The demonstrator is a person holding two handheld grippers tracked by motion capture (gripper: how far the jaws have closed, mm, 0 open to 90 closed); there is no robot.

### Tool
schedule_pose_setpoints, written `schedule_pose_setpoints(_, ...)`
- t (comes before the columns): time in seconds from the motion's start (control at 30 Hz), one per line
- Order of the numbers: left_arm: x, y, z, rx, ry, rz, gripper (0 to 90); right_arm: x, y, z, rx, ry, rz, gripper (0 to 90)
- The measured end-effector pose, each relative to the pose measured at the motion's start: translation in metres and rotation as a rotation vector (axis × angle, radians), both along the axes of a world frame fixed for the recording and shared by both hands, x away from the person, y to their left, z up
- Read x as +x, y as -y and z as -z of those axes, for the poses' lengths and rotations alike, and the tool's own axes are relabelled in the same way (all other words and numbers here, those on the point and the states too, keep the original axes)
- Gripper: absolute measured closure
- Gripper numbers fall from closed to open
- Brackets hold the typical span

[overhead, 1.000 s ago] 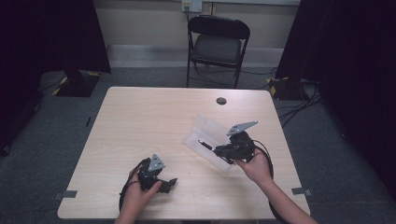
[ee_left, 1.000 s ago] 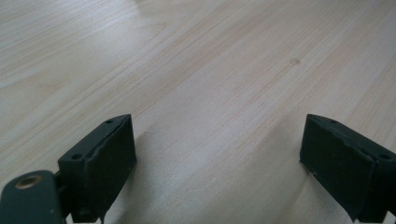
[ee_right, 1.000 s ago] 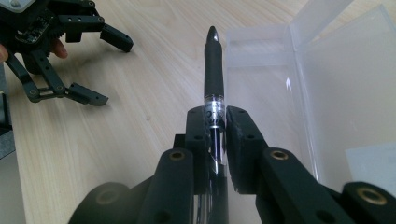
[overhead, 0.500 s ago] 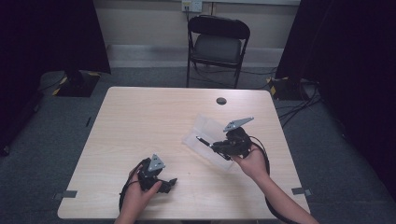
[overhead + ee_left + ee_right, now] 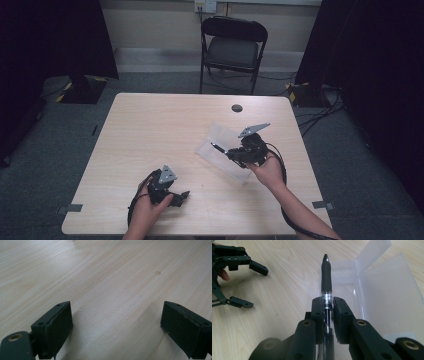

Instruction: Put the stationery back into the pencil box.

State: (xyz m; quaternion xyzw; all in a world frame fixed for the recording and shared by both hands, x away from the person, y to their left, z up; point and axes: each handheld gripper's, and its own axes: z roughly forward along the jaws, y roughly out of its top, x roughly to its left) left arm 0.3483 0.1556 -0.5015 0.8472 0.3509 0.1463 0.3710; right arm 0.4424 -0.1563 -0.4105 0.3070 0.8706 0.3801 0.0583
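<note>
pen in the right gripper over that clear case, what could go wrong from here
The right gripper pinches the pen near its middle, with the long front end sticking out. It may pivot or slip if the tip bumps the case.

The case is light and lies open with nothing holding it: the left gripper sits open, apart from it on the table. A nudge from the pen could slide the case or flip its lid.

Table (image 5: 150,130): pale wood-grain, matt. Case (image 5: 384,290): clear frosted plastic. Pen (image 5: 326,277): black matt grip, glossy clear barrel.
</note>
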Motion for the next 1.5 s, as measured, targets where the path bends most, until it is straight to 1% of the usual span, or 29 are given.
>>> schedule_pose_setpoints(0.1,0.0,0.0,0.0,0.0,0.0,0.0,10.0,0.003,0.0,0.002,-0.007,-0.001,0.003,79.8)
schedule_pose_setpoints(0.17,0.0,0.0,0.0,0.0,0.0,0.0,10.0,0.004,-0.001,0.003,-0.013,0.002,0.015,79.8)
schedule_pose_setpoints(0.23,0.0,0.0,0.0,0.0,0.0,0.0,10.0,0.005,-0.002,0.004,-0.01,0.002,0.015,79.8)
schedule_pose_setpoints(0.27,0.0,0.0,0.0,0.0,-0.001,0.0,10.0,0.005,-0.003,0.005,-0.018,0.003,0.025,79.8)
schedule_pose_setpoints(0.47,0.0,0.0,0.0,0.0,0.001,-0.001,10.0,0.006,-0.007,0.01,-0.028,-0.001,0.028,79.7)
schedule_pose_setpoints(0.63,0.0,0.0,0.0,0.0,0.0,0.0,10.0,0.008,-0.01,0.014,-0.038,0.008,0.028,79.7)
schedule_pose_setpoints(0.73,0.0,0.0,0.0,0.0,0.0,0.0,10.0,0.01,-0.012,0.017,-0.035,0.004,0.032,79.8)
schedule_pose_setpoints(0.8,0.0,0.0,0.0,0.0,0.0,0.0,10.0,0.011,-0.012,0.018,-0.043,-0.001,0.037,79.8)
schedule_pose_setpoints(0.97,0.0,0.0,0.0,0.0,0.0,0.0,10.0,0.012,-0.012,0.021,-0.042,0.001,0.033,79.8)
schedule_pose_setpoints(1.0,0.0,0.0,0.0,0.001,0.0,-0.001,10.0,0.012,-0.011,0.022,-0.048,0.005,0.034,79.7)
schedule_pose_setpoints(1.17,0.0,0.0,0.0,0.0,0.001,-0.001,10.0,0.013,-0.008,0.027,-0.061,0.001,0.037,79.7)
schedule_pose_setpoints(1.23,0.0,0.0,0.0,0.0,0.001,-0.001,10.0,0.013,-0.007,0.027,-0.062,-0.003,0.043,79.7)
schedule_pose_setpoints(1.3,0.0,0.0,0.0,0.0,0.001,-0.001,10.0,0.013,-0.006,0.03,-0.055,-0.006,0.035,79.7)
schedule_pose_setpoints(1.5,0.0,0.0,0.0,0.0,0.0,0.0,10.0,0.013,-0.003,0.034,-0.061,-0.011,0.048,79.7)
